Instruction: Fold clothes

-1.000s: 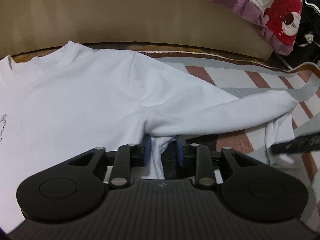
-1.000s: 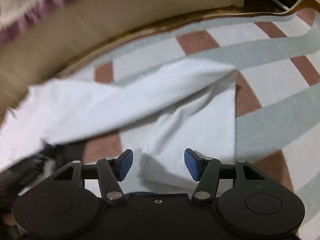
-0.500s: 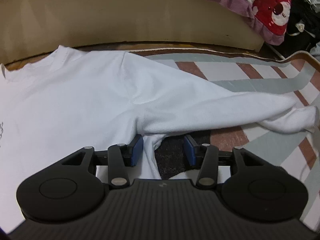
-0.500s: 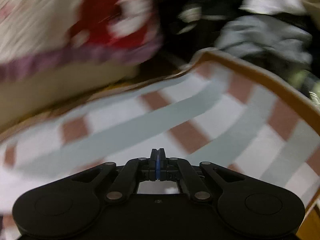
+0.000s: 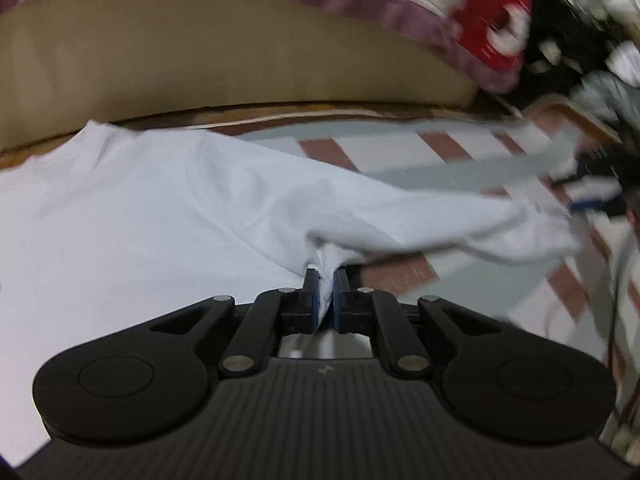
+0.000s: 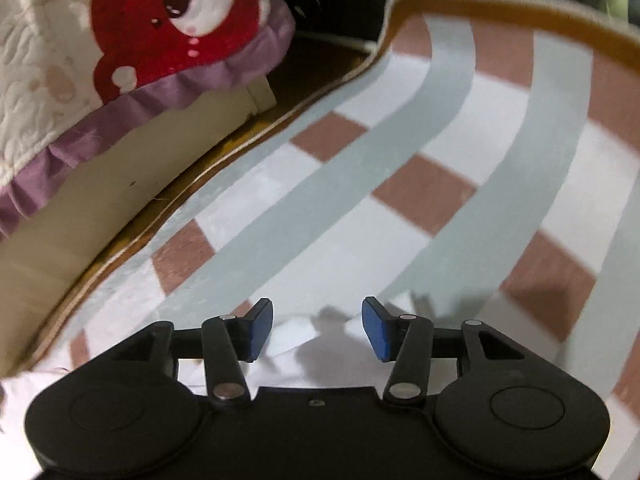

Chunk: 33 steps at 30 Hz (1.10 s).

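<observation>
A white long-sleeved shirt (image 5: 140, 216) lies spread on a striped mat (image 5: 460, 172). Its sleeve (image 5: 460, 220) stretches out to the right. My left gripper (image 5: 326, 280) is shut on a pinch of white cloth at the armpit, under the sleeve. My right gripper (image 6: 317, 326) is open and empty above the mat (image 6: 400, 184); a bit of white cloth (image 6: 296, 340) lies just under its fingers. The right gripper also shows blurred at the far right of the left wrist view (image 5: 592, 200), by the sleeve's end.
A beige bed base (image 5: 240, 60) runs along the back, with a quilt edged in purple and a red bear print (image 6: 160, 12) hanging over it. Dark clutter (image 5: 580, 32) sits at the far right. The mat's brown edge (image 6: 500, 4) curls up at the far side.
My left gripper has closed on the shirt cloth at the armpit. My right gripper has gone from shut to open and now points at the mat beside the bed corner.
</observation>
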Tool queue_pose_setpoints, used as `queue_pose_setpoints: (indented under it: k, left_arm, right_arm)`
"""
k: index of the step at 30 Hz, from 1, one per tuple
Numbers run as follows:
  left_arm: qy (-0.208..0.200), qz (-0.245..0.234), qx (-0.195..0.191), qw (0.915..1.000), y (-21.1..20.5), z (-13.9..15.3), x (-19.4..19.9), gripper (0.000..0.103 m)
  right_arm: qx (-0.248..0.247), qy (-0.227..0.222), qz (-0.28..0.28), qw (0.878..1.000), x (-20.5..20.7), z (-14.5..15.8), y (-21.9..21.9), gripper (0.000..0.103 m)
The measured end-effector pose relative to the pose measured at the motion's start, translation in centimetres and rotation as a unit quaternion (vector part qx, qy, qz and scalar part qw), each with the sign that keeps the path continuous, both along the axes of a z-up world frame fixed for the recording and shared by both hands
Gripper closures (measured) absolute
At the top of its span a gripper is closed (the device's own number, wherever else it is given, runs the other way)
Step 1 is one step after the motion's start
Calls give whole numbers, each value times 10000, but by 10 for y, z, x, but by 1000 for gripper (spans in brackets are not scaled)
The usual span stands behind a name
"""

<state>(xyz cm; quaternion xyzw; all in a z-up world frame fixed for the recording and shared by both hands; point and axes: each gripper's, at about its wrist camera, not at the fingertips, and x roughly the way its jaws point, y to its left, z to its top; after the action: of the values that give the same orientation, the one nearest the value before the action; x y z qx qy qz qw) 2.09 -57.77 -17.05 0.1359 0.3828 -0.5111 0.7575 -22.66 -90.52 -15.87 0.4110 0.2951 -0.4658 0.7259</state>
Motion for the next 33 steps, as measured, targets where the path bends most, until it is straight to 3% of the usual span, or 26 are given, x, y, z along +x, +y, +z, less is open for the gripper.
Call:
queue_pose_setpoints:
  k: [2, 4, 6, 9, 12, 17, 18, 19, 20, 21, 22, 25, 28, 29, 31, 33]
  left_arm:
    - [131, -298, 183, 9993, 0, 2, -7, 95]
    - [530, -653, 156, 9963, -2, 7, -13, 87]
    - [490, -828, -13, 9954, -7, 18, -23, 61]
    - [-190, -1043, -231, 9941, -32, 35, -35, 52]
    - [-903, -1490, -257, 9844, -75, 34, -45, 45]
    - [-909, -2008, 196, 9752, -134, 3, -53, 43]
    - [-909, -2136, 360, 9720, -140, -4, -54, 60]
    - [-909, -2263, 524, 9684, -145, -10, -56, 84]
    - [-880, -2334, 631, 9663, -150, -15, -55, 98]
    - [-754, -2225, 551, 9704, -150, -11, -51, 99]
    - [-628, -2115, 471, 9742, -150, -8, -46, 99]
    - [-219, -1683, -66, 9855, -148, 10, -25, 99]
    - [337, -1231, -690, 9894, -151, 19, 0, 98]
    - [447, -1082, -711, 9906, -155, 15, 6, 91]
    - [406, -842, -386, 9949, -164, 2, 13, 78]
    - [14, -712, -129, 9974, -159, -2, 12, 72]
  right_arm:
    - [146, -6, -141, 9998, -2, -5, 0, 45]
    - [178, 79, -276, 9994, -6, -8, -2, 45]
    - [158, 206, -408, 9988, -10, -10, -5, 44]
    - [128, 501, -699, 9962, -22, -11, -9, 42]
    - [291, 507, -904, 9942, -36, -17, -14, 41]
    - [909, -212, -877, 9918, -47, -32, -20, 37]
    - [930, -307, -829, 9917, -46, -32, -20, 37]
    - [939, -427, -745, 9919, -45, -32, -19, 37]
    - [874, -464, -591, 9933, -40, -32, -18, 46]
    - [723, -360, -382, 9960, -34, -30, -16, 83]
    - [550, -213, -215, 9980, -27, -27, -14, 98]
    - [-360, -134, -299, 9988, -26, -1, -7, 99]
    - [-1193, -124, -489, 9916, -30, 20, -1, 100]
    - [-1256, 53, -547, 9906, -28, 17, -3, 100]
    - [-1381, 405, -664, 9874, -24, 10, -6, 100]
    - [-1504, 757, -780, 9826, -20, 3, -9, 93]
